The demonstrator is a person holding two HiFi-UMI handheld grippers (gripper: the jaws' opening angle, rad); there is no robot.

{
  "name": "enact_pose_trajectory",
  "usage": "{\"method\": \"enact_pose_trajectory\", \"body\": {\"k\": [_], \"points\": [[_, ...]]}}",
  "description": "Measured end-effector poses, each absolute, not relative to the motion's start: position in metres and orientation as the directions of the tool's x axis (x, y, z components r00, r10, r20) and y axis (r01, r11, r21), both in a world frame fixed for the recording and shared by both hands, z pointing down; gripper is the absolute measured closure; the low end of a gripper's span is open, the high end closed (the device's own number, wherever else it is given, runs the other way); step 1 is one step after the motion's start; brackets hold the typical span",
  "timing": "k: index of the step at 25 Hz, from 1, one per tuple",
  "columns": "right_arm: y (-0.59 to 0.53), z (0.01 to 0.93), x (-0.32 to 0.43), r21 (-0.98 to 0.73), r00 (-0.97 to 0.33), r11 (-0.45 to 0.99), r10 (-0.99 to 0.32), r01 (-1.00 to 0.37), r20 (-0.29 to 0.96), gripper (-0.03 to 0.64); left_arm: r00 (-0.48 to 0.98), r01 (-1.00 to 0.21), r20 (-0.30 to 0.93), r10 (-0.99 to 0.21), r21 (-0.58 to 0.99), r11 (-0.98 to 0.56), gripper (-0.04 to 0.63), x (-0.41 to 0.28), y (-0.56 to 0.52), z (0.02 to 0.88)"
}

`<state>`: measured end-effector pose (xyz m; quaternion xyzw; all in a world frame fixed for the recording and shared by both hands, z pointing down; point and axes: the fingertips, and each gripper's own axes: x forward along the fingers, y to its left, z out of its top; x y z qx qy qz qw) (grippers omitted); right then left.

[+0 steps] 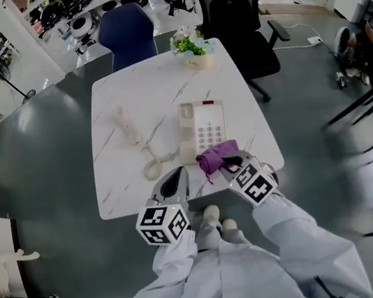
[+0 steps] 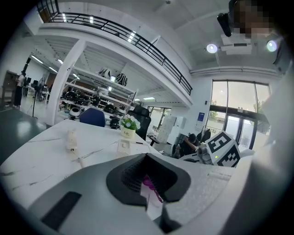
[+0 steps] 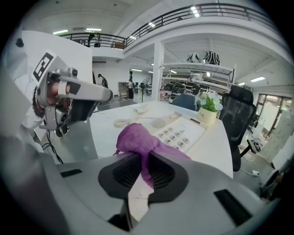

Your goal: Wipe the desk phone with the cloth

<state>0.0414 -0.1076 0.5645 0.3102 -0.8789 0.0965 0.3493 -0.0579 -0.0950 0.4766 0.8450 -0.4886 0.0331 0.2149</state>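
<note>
At desk's (image 1: pixel 123 183) near edge | right gripper (image 3: pixel 143 160) pinches cloth (image 1: pixel 217 154) by phone (image 1: pixel 202 129) | left gripper (image 2: pixel 148 181) nearly closed

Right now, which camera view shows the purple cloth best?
The right gripper view: the cloth fills the middle, pinched in the right claw. The head view shows it small by the phone; the left gripper view shows only a purple sliver.

One phone (image 1: pixel 201 129), one cloth (image 1: pixel 217 154), two tools (image 1: pixel 173 184) (image 1: pixel 234 165)
</note>
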Motion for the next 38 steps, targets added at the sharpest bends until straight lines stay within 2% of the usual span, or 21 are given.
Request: {"method": "enact_pose_trajectory", "body": {"k": [12,27,38], "points": [[-0.151,0.510,0.057,-0.011,-0.563,0.630,-0.686,-0.777,0.461,0.584,0.526,-0.837,0.268,-0.807,0.332,-0.435,0.597,-0.085,-0.124,0.477],[-0.225,0.478,0.047,0.032,-0.448,0.497,-0.808,-0.867,0.383,0.584,0.624,-0.775,0.283,-0.729,0.345,-0.529,0.597,-0.093,-0.183,0.482],[-0.279,0.474,0.027,0.140,-0.399,0.481,-0.831,-0.865,0.389,0.584,0.669,-0.738,0.288,-0.686,0.368,-0.565,0.597,-0.100,-0.218,0.490]]}}
